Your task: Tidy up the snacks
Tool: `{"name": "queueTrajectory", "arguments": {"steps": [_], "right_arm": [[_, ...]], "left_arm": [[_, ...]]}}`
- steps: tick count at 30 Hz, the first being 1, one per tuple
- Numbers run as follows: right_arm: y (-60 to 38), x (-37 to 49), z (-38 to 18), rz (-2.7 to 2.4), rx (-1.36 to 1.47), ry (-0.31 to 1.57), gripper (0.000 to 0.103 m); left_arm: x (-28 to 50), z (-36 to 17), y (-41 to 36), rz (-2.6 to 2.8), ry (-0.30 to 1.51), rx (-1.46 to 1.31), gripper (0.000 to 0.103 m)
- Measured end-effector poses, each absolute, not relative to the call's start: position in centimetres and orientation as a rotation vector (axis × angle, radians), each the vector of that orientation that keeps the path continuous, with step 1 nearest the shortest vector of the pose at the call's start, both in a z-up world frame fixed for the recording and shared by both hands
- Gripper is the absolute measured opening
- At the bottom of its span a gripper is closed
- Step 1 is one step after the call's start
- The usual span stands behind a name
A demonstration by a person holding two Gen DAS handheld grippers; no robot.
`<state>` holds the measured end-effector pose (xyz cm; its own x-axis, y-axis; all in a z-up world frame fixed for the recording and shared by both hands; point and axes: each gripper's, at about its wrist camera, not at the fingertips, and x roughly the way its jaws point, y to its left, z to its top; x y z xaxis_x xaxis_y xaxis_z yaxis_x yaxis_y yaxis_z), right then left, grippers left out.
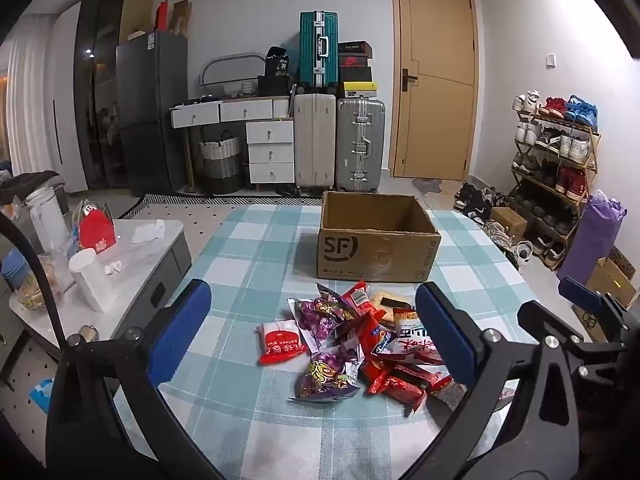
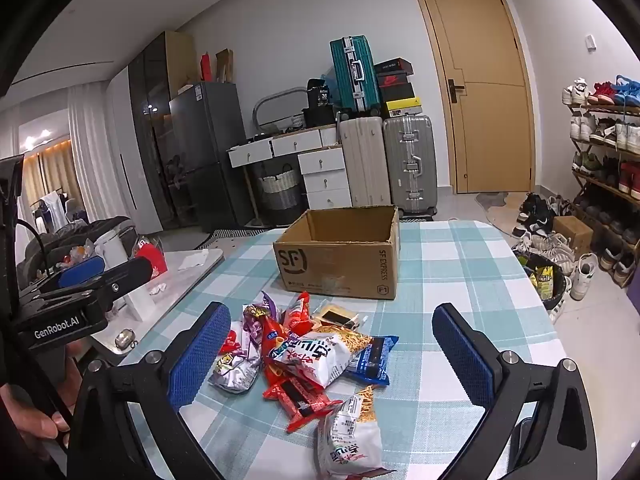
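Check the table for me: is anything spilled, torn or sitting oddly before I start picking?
Nothing looks spilled or damaged. The snack packets lie in a loose overlapping heap on the checked tablecloth, none yet in the cardboard box, which stands upright and open behind them. Both grippers, left and right, are open and hold nothing.

The left gripper (image 1: 314, 334) hangs over a counter (image 1: 256, 256) with a teal-and-white checked cloth, jaws spread wide, nothing between the blue pads. Beneath it lies a heap of snack packets (image 1: 356, 344), purple, red and white. Beyond the heap stands an open cardboard box (image 1: 378, 238). The right gripper (image 1: 576, 304) shows at the right edge
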<state>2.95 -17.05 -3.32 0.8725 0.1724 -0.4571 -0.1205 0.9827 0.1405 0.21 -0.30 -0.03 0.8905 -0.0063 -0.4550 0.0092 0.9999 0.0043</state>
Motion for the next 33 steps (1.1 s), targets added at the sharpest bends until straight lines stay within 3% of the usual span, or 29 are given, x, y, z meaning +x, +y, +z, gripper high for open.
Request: {"name": "queueTrajectory", "arguments": {"steps": [33], "right_arm": [[-15.9, 1.9, -2.4, 0.175, 0.070, 0.474, 0.103]], "left_arm": [[-0.3, 0.5, -0.4, -0.017, 0.457, 0.016, 0.102]]}}
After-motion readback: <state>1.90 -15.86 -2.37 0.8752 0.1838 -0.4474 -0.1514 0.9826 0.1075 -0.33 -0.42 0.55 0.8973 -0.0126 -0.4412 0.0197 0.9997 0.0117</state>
